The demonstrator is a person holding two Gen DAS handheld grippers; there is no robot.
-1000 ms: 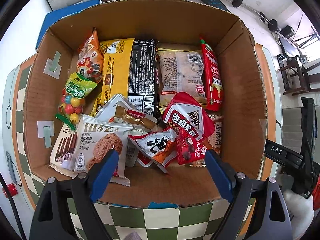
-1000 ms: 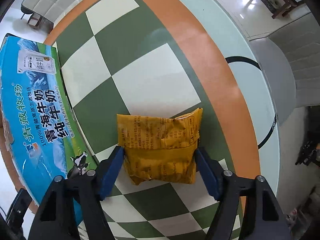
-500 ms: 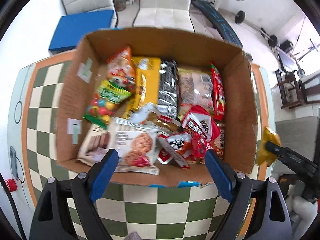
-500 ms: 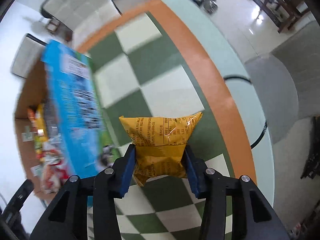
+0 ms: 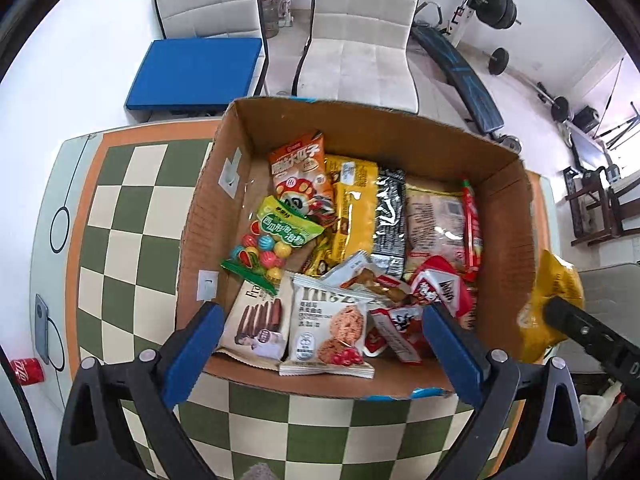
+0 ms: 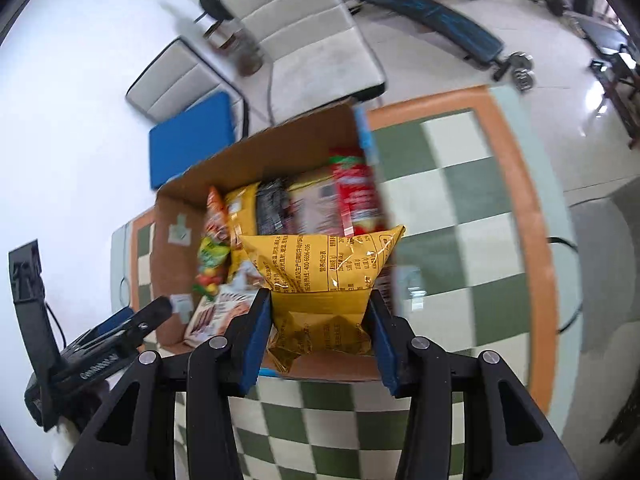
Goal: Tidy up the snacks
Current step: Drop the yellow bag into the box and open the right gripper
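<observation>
A cardboard box [image 5: 508, 216] full of snack packets sits on the checkered table. My left gripper [image 5: 320, 340] hangs above the box's near edge with its jaws opening wide and nothing between them. My right gripper [image 6: 318, 328] is shut on a yellow snack bag [image 6: 320, 276], held up over the near right part of the box [image 6: 180, 268]. In the left wrist view that yellow bag [image 5: 552, 300] shows past the box's right wall, with the right gripper's black body below it. Inside lie a cookie packet [image 5: 328, 328], a gumball bag [image 5: 276, 236] and several other packets.
The green and cream checkered table [image 5: 120, 240] has an orange border. A red can [image 5: 26, 372] and a grey device [image 5: 41, 328] lie at its left edge. White chairs [image 5: 360, 32], a blue cushion [image 5: 196, 72] and a weight bench [image 5: 456, 72] stand beyond the table.
My right gripper closed on the yellow bag, lifted it off the table and carried it over the box. My left gripper rose and drew back from the box, its jaws spreading wider.
</observation>
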